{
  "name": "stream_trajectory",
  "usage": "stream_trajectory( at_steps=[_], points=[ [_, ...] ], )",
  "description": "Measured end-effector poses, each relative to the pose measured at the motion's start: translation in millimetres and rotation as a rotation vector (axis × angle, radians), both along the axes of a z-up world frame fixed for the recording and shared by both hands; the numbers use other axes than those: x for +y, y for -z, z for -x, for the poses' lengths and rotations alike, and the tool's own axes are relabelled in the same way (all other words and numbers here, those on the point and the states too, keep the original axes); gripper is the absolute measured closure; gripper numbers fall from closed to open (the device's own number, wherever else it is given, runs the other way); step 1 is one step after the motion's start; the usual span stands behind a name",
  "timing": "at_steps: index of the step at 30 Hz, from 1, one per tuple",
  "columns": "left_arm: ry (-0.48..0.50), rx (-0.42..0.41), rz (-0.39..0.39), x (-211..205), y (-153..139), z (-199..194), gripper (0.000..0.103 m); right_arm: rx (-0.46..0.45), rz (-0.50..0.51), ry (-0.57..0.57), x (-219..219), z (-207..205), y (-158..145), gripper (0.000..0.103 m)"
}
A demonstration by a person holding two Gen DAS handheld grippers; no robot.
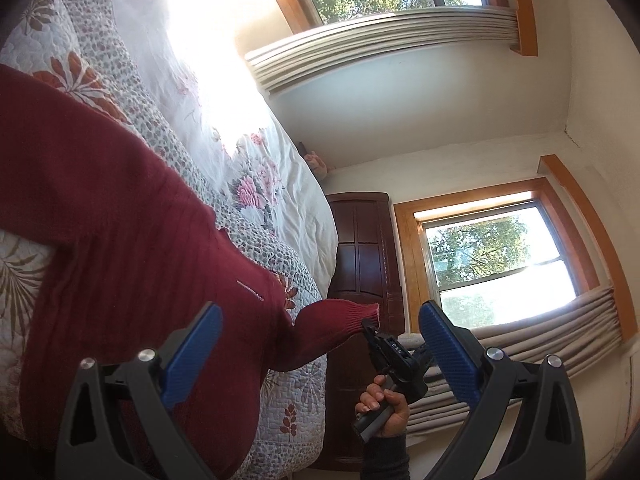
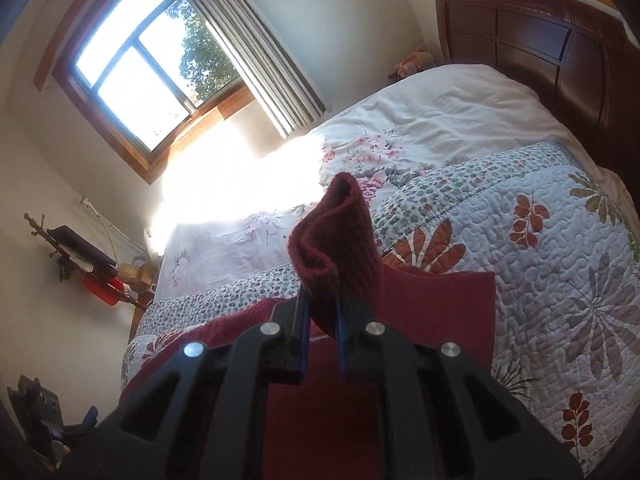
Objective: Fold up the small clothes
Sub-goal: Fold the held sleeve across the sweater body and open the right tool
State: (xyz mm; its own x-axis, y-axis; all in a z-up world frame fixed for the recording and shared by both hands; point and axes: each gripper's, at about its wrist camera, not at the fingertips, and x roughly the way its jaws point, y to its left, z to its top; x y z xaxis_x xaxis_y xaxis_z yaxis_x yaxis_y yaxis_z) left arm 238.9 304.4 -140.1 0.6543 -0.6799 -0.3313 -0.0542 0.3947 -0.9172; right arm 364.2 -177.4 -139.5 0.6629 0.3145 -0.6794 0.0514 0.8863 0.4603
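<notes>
A dark red knit sweater (image 1: 132, 248) lies spread on the quilted floral bedspread (image 1: 56, 52). My left gripper (image 1: 320, 356) hangs open above the sweater's edge, blue pads wide apart, nothing between them. In the left wrist view the right gripper (image 1: 370, 328), held by a person's hand (image 1: 384, 400), pinches the ribbed sleeve cuff (image 1: 356, 314) and holds it lifted off the bed. In the right wrist view my right gripper (image 2: 322, 320) is shut on that sleeve cuff (image 2: 336, 240), which stands up curled above the fingers, with the sweater (image 2: 440, 312) body below.
The bed has a white floral duvet (image 2: 432, 120) and a dark wooden headboard (image 2: 532, 44). Windows with wooden frames (image 2: 132, 64) and grey curtains line the walls. A small stand with red and dark items (image 2: 96, 272) sits beside the bed.
</notes>
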Motion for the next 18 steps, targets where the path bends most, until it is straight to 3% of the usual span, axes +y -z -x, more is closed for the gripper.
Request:
stream_trajectory(
  at_steps=[9,12,14,18],
  points=[
    [0.107,0.056,-0.083,-33.4,21.7,-56.0,0.004,0.092,0.108,-0.165,126.9,-14.6,66.3,0.093],
    [0.142,0.096,-0.097,-48.9,44.9,-80.8,0.004,0.152,0.145,-0.226,155.3,-14.0,99.2,0.081],
    [0.165,0.145,-0.12,-59.7,68.3,-96.6,0.004,0.193,0.161,-0.249,166.0,-9.1,116.0,0.064],
    [0.193,0.283,-0.053,-78.3,124.9,-121.0,0.004,0.214,0.138,-0.28,158.1,16.8,119.1,0.053]
  ],
)
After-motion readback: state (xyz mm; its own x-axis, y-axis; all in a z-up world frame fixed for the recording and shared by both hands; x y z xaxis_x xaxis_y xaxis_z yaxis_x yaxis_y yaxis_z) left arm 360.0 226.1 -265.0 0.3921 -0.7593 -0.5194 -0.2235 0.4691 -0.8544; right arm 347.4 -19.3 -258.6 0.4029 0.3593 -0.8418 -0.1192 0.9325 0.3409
